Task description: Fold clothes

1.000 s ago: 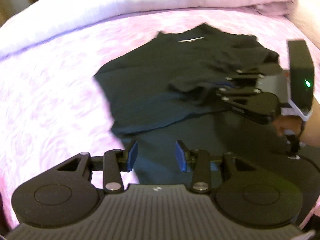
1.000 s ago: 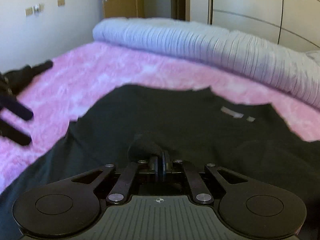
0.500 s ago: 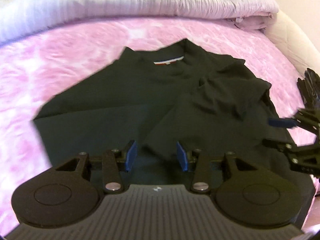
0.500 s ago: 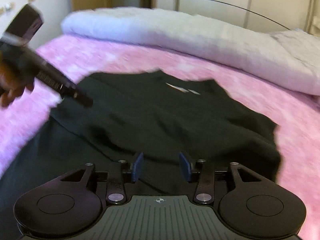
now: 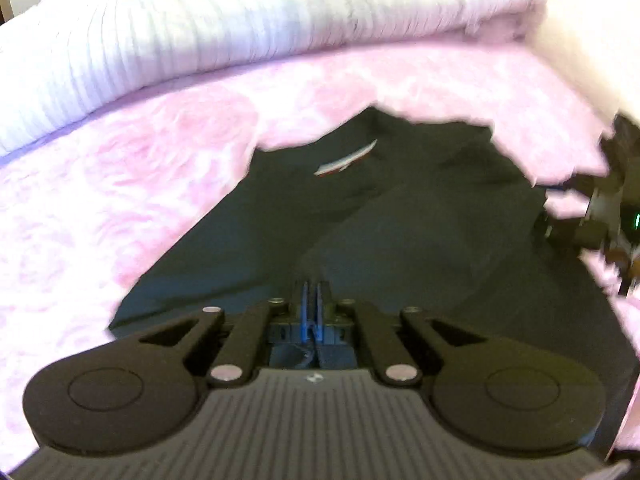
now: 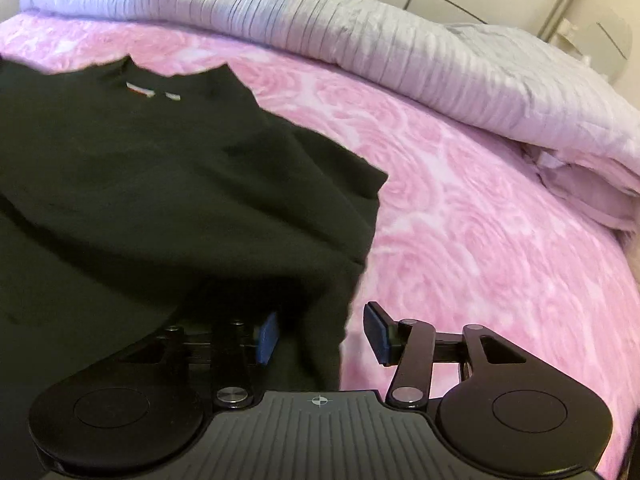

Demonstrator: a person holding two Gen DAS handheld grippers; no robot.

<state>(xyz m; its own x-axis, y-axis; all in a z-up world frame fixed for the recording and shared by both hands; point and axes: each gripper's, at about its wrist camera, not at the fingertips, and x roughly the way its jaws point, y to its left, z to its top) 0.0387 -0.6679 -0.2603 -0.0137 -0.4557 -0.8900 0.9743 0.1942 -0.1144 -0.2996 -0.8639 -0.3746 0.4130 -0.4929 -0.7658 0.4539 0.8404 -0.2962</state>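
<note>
- A black shirt (image 5: 400, 220) lies spread out on a bed with a pink rose blanket (image 5: 120, 184).
- The neck of the shirt, with its little white and red tag (image 5: 346, 158), is at the far end, near a rolled-up pale quilt (image 5: 200, 36).
- Part of the shirt on the right side is folded over on top of the rest, so a bumpy fold runs across the middle.
- The left claw (image 5: 311, 294) is low over the near part of the shirt. Its two blue pads are closing and are almost together, and a pinch of black cloth at the fold sits right at their tips.
- The right claw (image 6: 322, 332) is at the right edge of the shirt. Its jaws are apart and opening wider.
- The right claw's left pad (image 6: 267, 338) is over the black cloth, and its right pad is over the pink blanket. The edge of the shirt lies between them, but they do not squeeze it.
- In the left claw's view the right claw is a blurry dark shape at the far right edge.
</note>
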